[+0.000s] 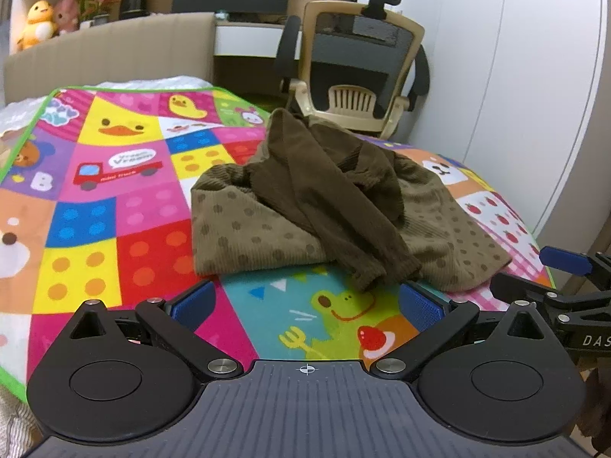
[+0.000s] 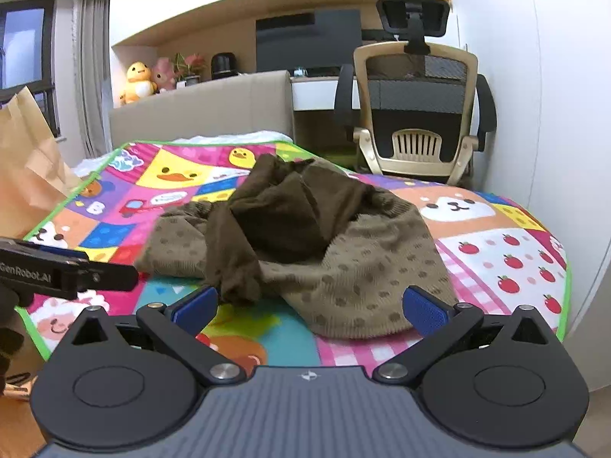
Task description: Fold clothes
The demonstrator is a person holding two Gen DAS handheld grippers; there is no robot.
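A crumpled brown garment (image 1: pixel 324 206) lies in a heap on the colourful cartoon play mat (image 1: pixel 114 198); its body is olive with darker dots, and a plain dark brown sleeve drapes over the top toward me. My left gripper (image 1: pixel 307 303) is open just short of the sleeve's cuff, holding nothing. In the right wrist view the same garment (image 2: pixel 305 240) sits ahead on the mat (image 2: pixel 496 252). My right gripper (image 2: pixel 311 307) is open, with the garment's near hem between its blue pads, untouched. Each gripper shows at the edge of the other's view.
An office chair (image 1: pixel 359 57) stands beyond the mat beside a white wall. A beige headboard (image 1: pixel 114 49) with plush toys (image 1: pixel 38 23) is at the back left. A brown paper bag (image 2: pixel 26 164) stands at the mat's left edge. The mat's left half is bare.
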